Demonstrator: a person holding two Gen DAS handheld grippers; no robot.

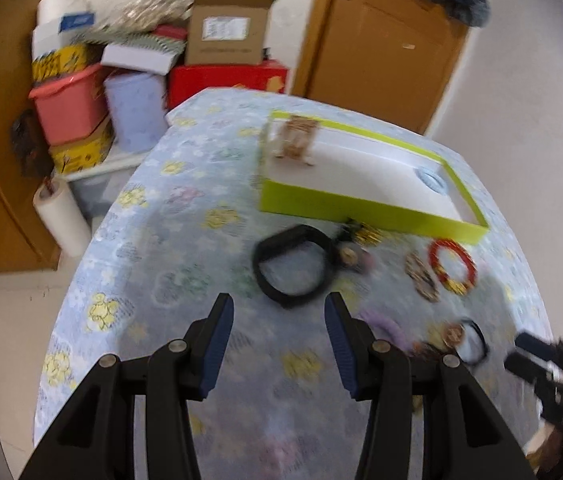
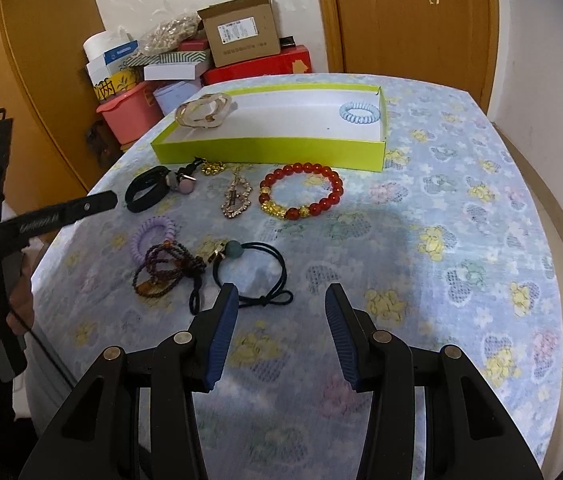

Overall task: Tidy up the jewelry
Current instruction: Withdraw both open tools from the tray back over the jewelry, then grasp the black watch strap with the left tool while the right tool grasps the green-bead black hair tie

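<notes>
A lime-green tray (image 2: 265, 151) (image 1: 361, 208) holds a gold bangle (image 2: 202, 115) and a blue coil hair tie (image 2: 361, 112). In front of it lie a black band (image 2: 146, 190) (image 1: 293, 266), a red bead bracelet (image 2: 301, 191) (image 1: 452, 266), a gold pendant (image 2: 235, 198), a purple coil tie (image 2: 154, 232), a dark bead string (image 2: 165, 268) and a black elastic hair tie (image 2: 251, 270). My left gripper (image 1: 279, 316) is open and empty, just short of the black band. My right gripper (image 2: 281, 308) is open and empty beside the black elastic tie.
The table has a blue floral cloth (image 2: 441, 240). Stacked boxes and bins (image 2: 201, 60) stand behind it against the wall, next to a wooden door (image 2: 413, 20). The left gripper (image 2: 93, 202) shows at the left edge in the right wrist view.
</notes>
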